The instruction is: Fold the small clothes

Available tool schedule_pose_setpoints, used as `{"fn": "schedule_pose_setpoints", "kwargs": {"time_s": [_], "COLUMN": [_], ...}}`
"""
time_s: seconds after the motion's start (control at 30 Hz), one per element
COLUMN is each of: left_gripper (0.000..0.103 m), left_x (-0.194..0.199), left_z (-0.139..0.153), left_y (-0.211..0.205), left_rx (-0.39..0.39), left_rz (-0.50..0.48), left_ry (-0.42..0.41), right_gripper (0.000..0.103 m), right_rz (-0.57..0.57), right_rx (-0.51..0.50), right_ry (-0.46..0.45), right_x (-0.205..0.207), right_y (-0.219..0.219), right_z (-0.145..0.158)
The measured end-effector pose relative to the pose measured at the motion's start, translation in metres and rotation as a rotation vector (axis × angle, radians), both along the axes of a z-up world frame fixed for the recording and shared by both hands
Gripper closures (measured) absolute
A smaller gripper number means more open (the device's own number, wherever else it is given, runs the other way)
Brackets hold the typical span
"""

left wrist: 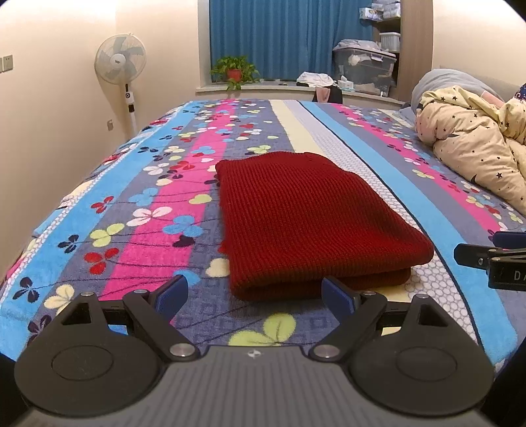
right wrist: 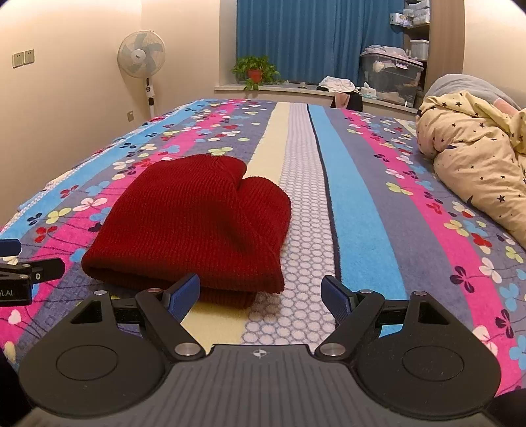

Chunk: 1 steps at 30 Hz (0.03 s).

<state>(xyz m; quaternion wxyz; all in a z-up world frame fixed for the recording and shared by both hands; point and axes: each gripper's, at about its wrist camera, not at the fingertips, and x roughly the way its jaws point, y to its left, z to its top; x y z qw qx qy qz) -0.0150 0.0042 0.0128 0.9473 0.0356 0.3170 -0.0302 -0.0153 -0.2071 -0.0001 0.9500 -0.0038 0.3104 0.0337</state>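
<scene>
- Just ahead of the left tool point(left wrist: 254, 295), a folded red knit garment point(left wrist: 312, 223) lies flat on the bed, its near folded edge close to the tool's blue fingertips point(left wrist: 171, 294) but not between them.
- Both tools hang wide apart in the jaws and grip nothing; the right tool point(right wrist: 261, 295) has its left pad just in front of the garment's point(right wrist: 194, 226) near right corner, and whether they touch cannot be told.
- From the right tool the garment sits ahead and to the left; from the left tool it sits ahead and slightly right.
- Each tool shows at the edge of the other's view: the right one point(left wrist: 493, 259) off to the left tool's right, the left one point(right wrist: 23, 272) off to the right tool's left.
- Under both tools stretches a striped bedspread point(left wrist: 138, 210) in blue, pink, grey and cream, strewn with clover-leaf prints; a cream band and a honeycomb-patterned band point(right wrist: 302, 197) run away from the right tool.
- Far right of both tools, a cream quilt with dark stars point(right wrist: 476, 157) is heaped on the bed.
- Beyond the bed's far end: a white pedestal fan point(left wrist: 120, 62) by the left wall, a potted green plant point(left wrist: 235, 70) on a window ledge, blue curtains point(left wrist: 289, 36), a clear storage bin point(left wrist: 363, 67), and shelves with boxes point(right wrist: 416, 29).
</scene>
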Motion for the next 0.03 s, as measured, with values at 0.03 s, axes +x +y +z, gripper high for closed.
{"fn": "schedule_pose_setpoints", "kwargs": {"time_s": [0.03], "left_gripper": [0.011], "left_x": [0.0001], "left_z": [-0.0002], "left_y": [-0.0001], "left_rx": [0.000], "left_rz": [0.001], "left_ry": [0.001], "right_gripper": [0.021], "right_rz": [0.000], "right_rx": [0.000], "right_ry": [0.001], "right_x": [0.0000], "right_y": [-0.0001], "right_z": [-0.0001]}}
